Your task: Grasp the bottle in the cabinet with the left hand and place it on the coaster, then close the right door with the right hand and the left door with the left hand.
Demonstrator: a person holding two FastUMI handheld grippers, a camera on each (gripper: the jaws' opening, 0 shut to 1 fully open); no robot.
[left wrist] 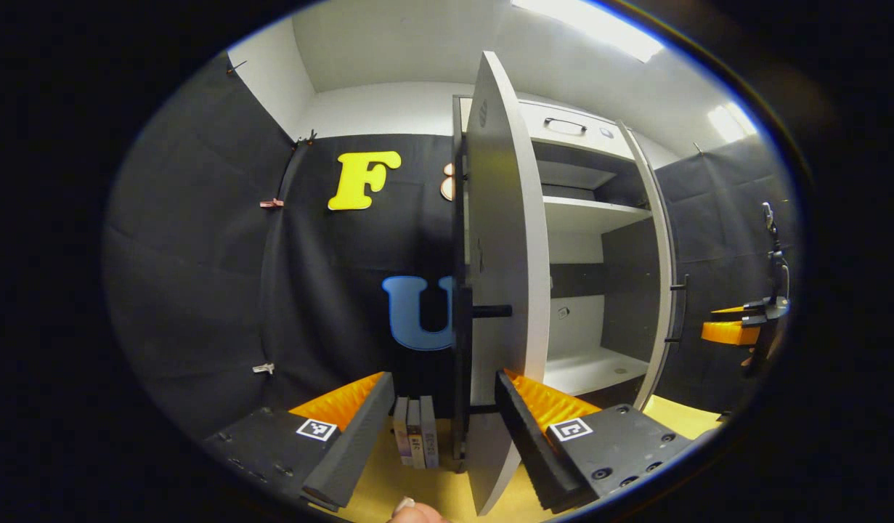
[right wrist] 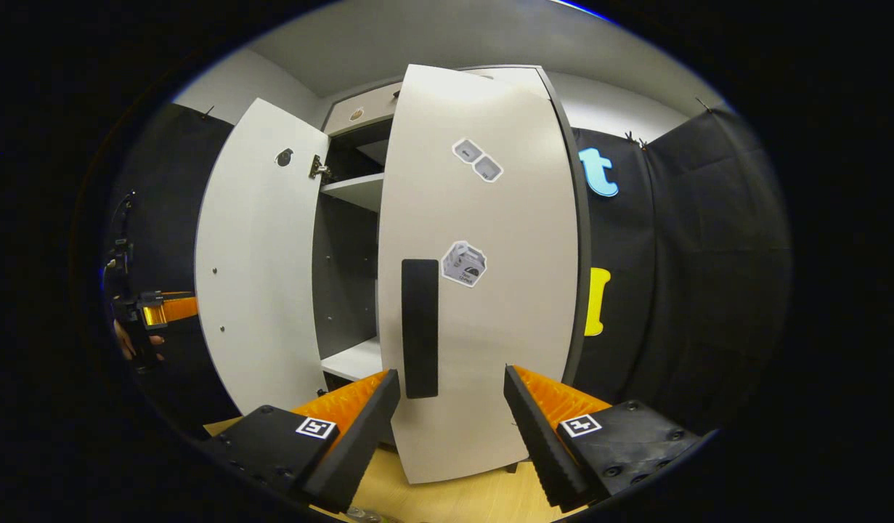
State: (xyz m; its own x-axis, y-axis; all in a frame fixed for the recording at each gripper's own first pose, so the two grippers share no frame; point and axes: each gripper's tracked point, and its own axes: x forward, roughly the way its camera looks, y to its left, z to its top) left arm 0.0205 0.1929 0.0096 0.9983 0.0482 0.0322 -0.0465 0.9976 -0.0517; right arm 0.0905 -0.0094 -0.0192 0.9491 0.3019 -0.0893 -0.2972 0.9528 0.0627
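A: What have I got on the left gripper [left wrist: 441,425]?

B: In the left gripper view my jaws are spread with nothing between them. The left door [left wrist: 501,290] stands edge-on just ahead, its lower edge in the gap near the right jaw; I can't tell if it touches. Its black handle [left wrist: 490,311] sticks out at about 12 o'clock.

A: And the cabinet [left wrist: 592,290]?

B: Open. A shelf [left wrist: 592,212] sits at 1 o'clock, with the bottom board lower down at 2 o'clock. The right door [left wrist: 661,290] hangs partly open at 3 o'clock, and the other gripper is past it at the far right.

A: Anything on the bench [left wrist: 432,487]?

B: A few books [left wrist: 415,441] standing upright between my jaws, beside the foot of the left door. A fingertip [left wrist: 410,508] shows at 6 o'clock.

A: Right gripper [right wrist: 452,428]?

B: In the right gripper view, jaws spread as well, gripping nothing. The right door faces me front-on, its black handle [right wrist: 420,328] just above the gap at 12 o'clock. Stickers [right wrist: 465,264] sit beside the handle and higher up. The left door swings wide at 9 o'clock, with a dark gap of cabinet interior between the two.

A: The bottle?

B: I can't locate it or the coaster from these two views.
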